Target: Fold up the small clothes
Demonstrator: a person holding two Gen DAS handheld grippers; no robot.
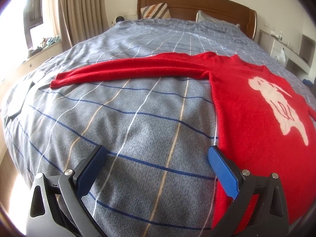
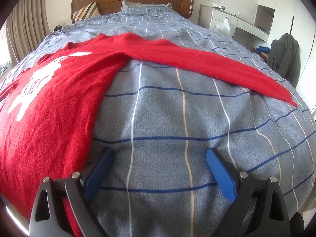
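A red sweater (image 1: 256,122) with a white animal figure lies flat on the bed, front up, both sleeves spread out sideways. In the left wrist view its left sleeve (image 1: 128,71) stretches far left. In the right wrist view the sweater body (image 2: 49,106) is on the left and the other sleeve (image 2: 217,67) runs right. My left gripper (image 1: 157,154) is open and empty, hovering over the blanket just left of the sweater's lower side edge. My right gripper (image 2: 160,156) is open and empty, just right of the sweater's other side edge.
The bed has a grey-blue checked blanket (image 1: 138,118), a wooden headboard (image 1: 197,4) and pillows (image 2: 85,11). Curtains and a window sill (image 1: 39,47) are on the left. White cabinets (image 2: 237,19) and a chair with a dark jacket (image 2: 286,55) stand on the right.
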